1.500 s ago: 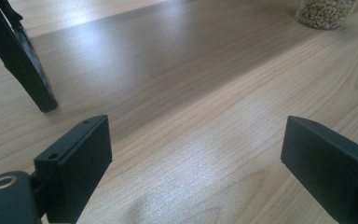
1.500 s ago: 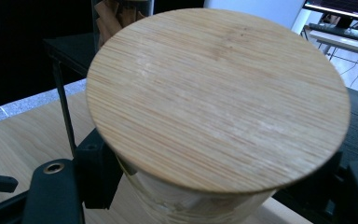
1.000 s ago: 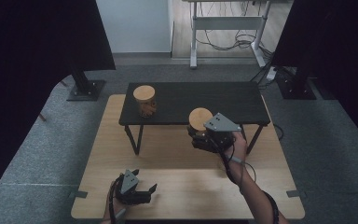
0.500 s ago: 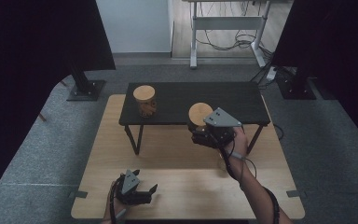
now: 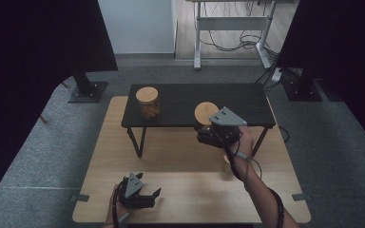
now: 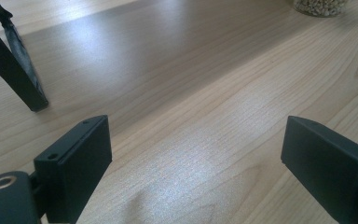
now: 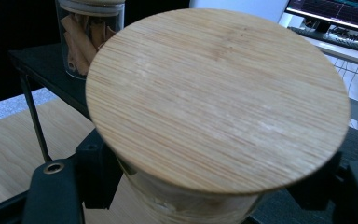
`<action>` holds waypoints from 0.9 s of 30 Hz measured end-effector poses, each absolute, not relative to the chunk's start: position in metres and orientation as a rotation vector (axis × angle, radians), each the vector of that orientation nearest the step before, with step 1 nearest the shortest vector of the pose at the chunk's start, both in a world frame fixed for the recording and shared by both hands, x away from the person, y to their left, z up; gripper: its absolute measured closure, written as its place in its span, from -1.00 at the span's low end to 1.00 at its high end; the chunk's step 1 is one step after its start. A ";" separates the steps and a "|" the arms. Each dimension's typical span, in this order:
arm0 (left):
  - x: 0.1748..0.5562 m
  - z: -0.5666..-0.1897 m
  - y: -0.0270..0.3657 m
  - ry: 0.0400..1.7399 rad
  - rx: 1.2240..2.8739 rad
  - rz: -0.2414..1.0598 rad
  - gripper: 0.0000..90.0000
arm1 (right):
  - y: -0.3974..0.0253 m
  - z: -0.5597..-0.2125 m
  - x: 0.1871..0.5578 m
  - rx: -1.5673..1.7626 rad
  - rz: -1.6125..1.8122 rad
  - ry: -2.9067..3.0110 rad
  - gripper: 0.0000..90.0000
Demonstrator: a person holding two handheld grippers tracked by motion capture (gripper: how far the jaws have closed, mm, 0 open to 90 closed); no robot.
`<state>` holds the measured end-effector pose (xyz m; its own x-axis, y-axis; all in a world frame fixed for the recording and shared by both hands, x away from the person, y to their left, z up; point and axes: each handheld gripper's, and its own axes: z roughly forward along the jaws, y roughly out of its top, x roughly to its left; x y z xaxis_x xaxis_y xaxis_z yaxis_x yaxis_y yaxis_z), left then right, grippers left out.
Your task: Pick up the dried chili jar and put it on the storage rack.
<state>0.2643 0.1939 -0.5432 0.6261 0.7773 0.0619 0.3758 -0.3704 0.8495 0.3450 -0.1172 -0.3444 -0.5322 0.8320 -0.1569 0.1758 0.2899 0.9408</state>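
Right claw (image 5: pixel 209 135) grips a bamboo-lidded jar (image 7: pixel 216 100) by its glass body, at the front edge of the black shelf (image 5: pixel 171 102). Risk, I judge: clipping that edge and slipping. Left claw (image 5: pixel 140 194) rests wide open on the counter (image 5: pixel 180 164).

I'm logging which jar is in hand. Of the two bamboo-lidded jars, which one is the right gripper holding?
The jar at the black shelf's front edge: the right gripper clamps its body. The other jar, holding brown sticks, stands free at the shelf's left end.

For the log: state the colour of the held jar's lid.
Light bamboo lid, fine straight grain; right gripper view.
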 end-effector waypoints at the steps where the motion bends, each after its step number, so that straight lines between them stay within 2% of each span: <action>1: 0.264 -0.543 0.194 0.907 1.983 0.586 -0.82 | -0.117 -0.344 0.345 0.901 1.263 1.897 -0.44; 27: 0.264 -0.544 0.192 0.902 1.997 0.587 -0.82 | -0.123 -0.343 0.362 0.936 1.242 1.879 -0.44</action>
